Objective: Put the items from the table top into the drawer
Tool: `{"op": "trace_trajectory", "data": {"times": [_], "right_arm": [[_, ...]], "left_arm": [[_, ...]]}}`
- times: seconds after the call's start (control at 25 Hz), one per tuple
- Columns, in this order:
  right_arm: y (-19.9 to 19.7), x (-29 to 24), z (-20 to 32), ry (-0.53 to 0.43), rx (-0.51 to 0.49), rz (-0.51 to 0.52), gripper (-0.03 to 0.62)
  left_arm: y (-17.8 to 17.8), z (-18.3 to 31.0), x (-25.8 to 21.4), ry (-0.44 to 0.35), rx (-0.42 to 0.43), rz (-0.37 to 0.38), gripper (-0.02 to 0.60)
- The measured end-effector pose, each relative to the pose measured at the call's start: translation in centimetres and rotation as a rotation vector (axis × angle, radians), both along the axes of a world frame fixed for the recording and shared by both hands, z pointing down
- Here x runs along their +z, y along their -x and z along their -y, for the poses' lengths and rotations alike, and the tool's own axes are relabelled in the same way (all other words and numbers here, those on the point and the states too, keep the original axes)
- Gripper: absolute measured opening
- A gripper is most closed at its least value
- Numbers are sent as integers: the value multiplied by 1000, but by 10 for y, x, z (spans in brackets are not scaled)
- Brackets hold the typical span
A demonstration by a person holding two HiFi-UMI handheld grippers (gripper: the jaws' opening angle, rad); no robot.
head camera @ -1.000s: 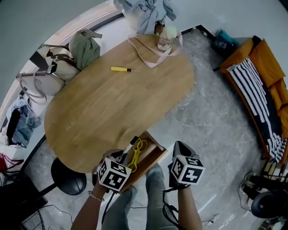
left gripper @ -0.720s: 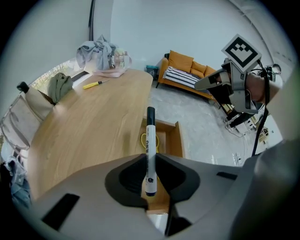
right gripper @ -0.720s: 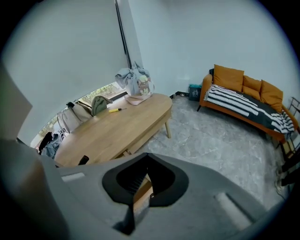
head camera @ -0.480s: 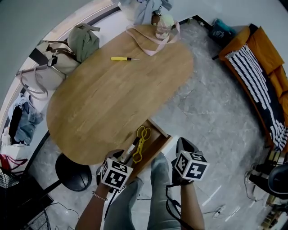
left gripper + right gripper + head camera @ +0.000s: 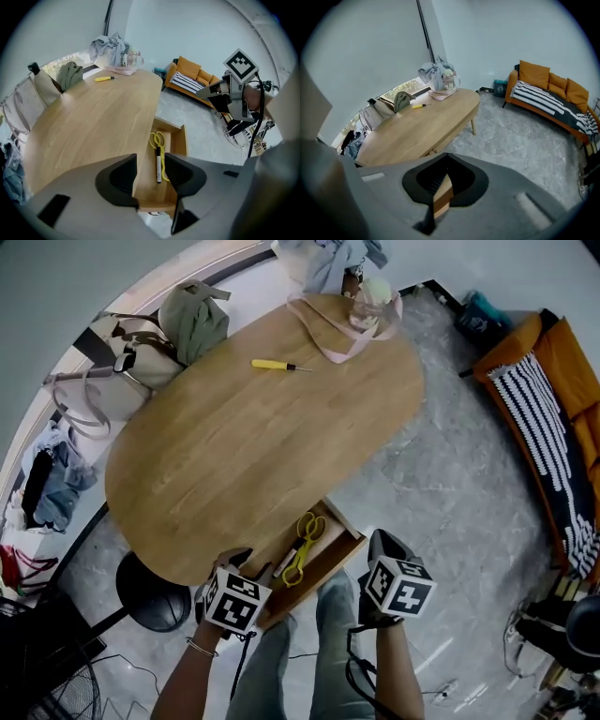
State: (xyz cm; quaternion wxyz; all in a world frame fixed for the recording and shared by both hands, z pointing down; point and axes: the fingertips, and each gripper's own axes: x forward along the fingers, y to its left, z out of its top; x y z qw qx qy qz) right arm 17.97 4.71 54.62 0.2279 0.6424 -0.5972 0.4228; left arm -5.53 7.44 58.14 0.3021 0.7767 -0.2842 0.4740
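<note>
- Drawer [image 5: 330,570] stands pulled out under the near edge of the table [image 5: 253,456]; right gripper [image 5: 443,180] is clamped on its wooden front edge.
- Left gripper [image 5: 151,165] hangs just above the drawer. Its jaws have just been opening and stand spread, pressing nothing.
- Directly below them the marker [image 5: 158,164] lies loose inside the drawer, touching the yellow scissors [image 5: 157,139].
- Far across the table, left of the pink bag [image 5: 123,70], the yellow screwdriver [image 5: 279,365] lies alone, not yet put away.
- It looks light and stiff, with a round handle that may roll. The middle of the yellow handle seems the safest hold, not the thin shaft.
</note>
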Motion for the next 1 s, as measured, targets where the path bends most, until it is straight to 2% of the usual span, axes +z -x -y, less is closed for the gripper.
{"op": "trace_trajectory", "data": {"times": [0.36,0.64,0.84,1.0], "right_arm": [[-12,8,75,24,-78,3,5],[-30,8,136,36,-159,-11,5],[-37,0,178,21,-198,-4,5],[-41,1,204,7,-223,15,6]], "left_arm": [[-9,86,-5,-62,-3,49,184],[-23,170,-8,-126,-40,77,184],[-35,215,-2,-154,4,109,184],[-44,247,8,-169,80,152,184]]}}
